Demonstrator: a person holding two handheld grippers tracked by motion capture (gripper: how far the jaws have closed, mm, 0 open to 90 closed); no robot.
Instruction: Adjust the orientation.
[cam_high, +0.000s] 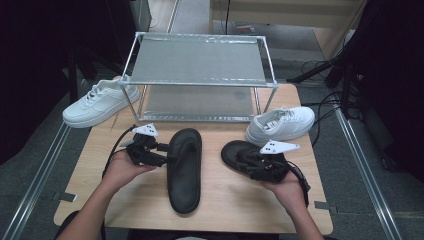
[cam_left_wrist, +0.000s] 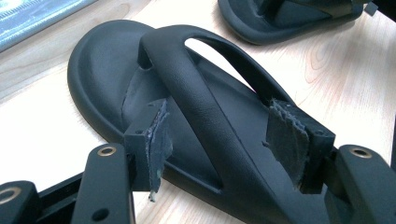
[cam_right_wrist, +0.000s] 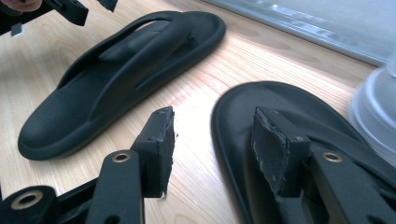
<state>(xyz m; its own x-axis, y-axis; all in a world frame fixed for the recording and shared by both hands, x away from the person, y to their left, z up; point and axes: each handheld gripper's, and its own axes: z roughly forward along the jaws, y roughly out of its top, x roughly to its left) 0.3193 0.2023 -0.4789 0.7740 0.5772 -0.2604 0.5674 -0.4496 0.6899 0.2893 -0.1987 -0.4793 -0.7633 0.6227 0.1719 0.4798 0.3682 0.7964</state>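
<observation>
A wooden desk (cam_high: 220, 200) seen from above, with a person's forearms coming in from the near edge, each hand holding a black two-jaw gripper. Two black sandals lie in the middle of the desk. The left sandal (cam_high: 184, 170) lies with its long axis running near to far, toe end toward the far side. The right sandal (cam_high: 239, 153) lies at a slant, its rounded end pointing far and left, its other end hidden under the right gripper.

The left gripper (cam_high: 165, 154) comes at the left sandal from its left side, across the long axis. Its jaws stand spread on either side of the sandal's strap (cam_left_wrist: 205, 107); the strap runs between the pads without either pad pressing on it, so nothing is pinched. The left hand (cam_high: 120, 169) sits low, the gripper pointing right and roughly level.

The right gripper (cam_high: 245, 159) hangs over the right sandal, pointing left. Its jaws are spread too: one pad sits over the sandal's footbed, the other over bare desk just beside the sole's edge (cam_right_wrist: 219, 140), gripping nothing. The right hand (cam_high: 287, 187) lies near and right of it.

At the far side stands a two-tier metal shoe rack (cam_high: 200, 75), with one white sneaker (cam_high: 100, 102) to its left and another (cam_high: 280, 125) by its near right corner, just beyond the right sandal. Each hand is nearest its own sandal.
</observation>
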